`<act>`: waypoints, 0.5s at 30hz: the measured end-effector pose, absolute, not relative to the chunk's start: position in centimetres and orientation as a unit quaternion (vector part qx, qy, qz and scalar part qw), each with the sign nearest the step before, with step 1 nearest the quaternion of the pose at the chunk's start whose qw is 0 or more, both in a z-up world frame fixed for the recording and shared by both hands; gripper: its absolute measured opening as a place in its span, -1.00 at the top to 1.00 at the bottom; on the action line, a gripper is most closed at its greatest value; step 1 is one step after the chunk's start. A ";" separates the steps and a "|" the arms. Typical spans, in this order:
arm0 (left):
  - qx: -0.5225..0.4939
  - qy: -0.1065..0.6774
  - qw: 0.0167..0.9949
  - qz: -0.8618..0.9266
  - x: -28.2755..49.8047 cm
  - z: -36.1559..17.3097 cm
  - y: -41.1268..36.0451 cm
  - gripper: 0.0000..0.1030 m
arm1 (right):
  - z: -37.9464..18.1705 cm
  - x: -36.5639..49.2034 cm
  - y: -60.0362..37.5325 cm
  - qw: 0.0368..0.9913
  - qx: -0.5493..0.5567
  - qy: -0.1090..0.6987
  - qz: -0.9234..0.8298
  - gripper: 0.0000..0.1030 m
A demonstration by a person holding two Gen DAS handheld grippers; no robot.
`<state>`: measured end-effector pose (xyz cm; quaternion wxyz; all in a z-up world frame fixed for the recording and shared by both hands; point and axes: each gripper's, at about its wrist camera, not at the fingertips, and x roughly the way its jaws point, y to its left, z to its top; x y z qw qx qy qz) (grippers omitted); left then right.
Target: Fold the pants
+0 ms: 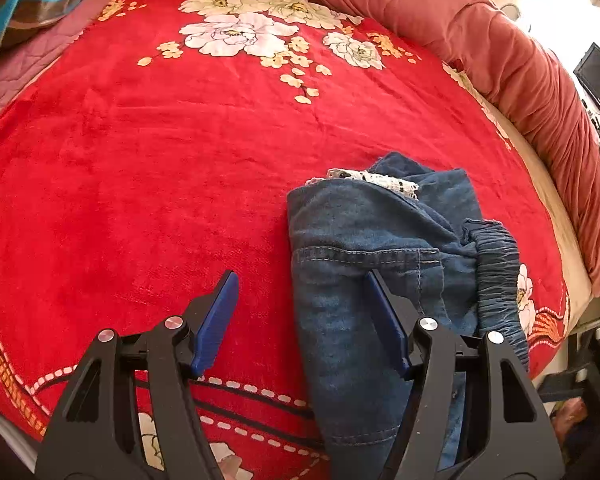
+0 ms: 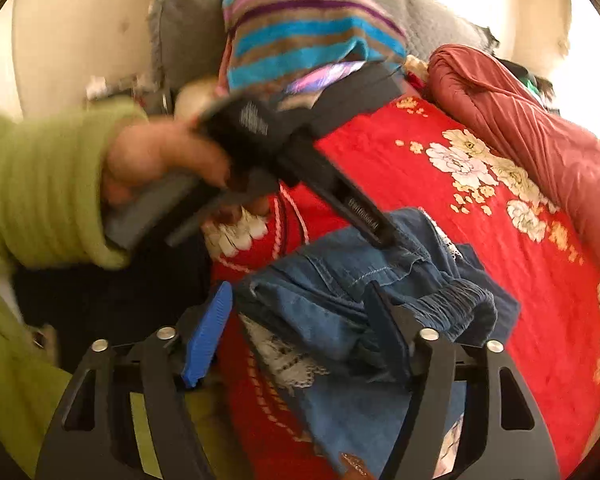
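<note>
On a bed spread with a red flowered blanket (image 1: pixel 160 168), a pair of blue denim pants (image 1: pixel 360 248) lies already doubled over, its gathered elastic waistband (image 1: pixel 496 264) bunched along the far right side and a strip of white lace (image 1: pixel 374 178) showing at the top fold. The bundle's long axis runs from the near edge of the bed away toward the rust-coloured quilt (image 1: pixel 500 52). The left gripper (image 1: pixel 302 280) hangs over the pants' left border with its blue-padded fingers (image 1: pixel 216 320) apart: one finger stands above bare blanket, the other above the denim, so the cloth edge lies between them and nothing is pinched. In the right wrist view, the right gripper (image 2: pixel 300 292) also stands with fingers apart, the crumpled waistband end (image 2: pixel 456 300) in the gap and against one finger, though no clamp on the cloth is visible. A hand (image 2: pixel 160 160) in a green sleeve (image 2: pixel 40 184) carries the left tool above the far side of the pants. Both tools sit about equally close; the next fold likely turns on gripping that near edge
</note>
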<state>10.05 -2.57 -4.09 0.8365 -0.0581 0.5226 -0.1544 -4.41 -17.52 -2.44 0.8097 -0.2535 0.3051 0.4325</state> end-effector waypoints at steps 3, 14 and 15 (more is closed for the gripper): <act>-0.057 0.523 0.836 -0.154 10.0 -4.1 -2.6 -0.10 | -3.9 -4.3 -16.0 0.798 -0.299 0.302 0.427 0.08; -0.064 0.523 0.836 -0.153 10.1 -4.4 -2.5 -0.11 | -4.3 -4.1 -16.9 0.755 -0.260 0.363 0.480 0.87; -0.066 0.523 0.836 -0.153 10.1 -4.4 -2.5 -0.11 | -4.9 -4.2 -17.0 0.756 -0.263 0.369 0.474 0.87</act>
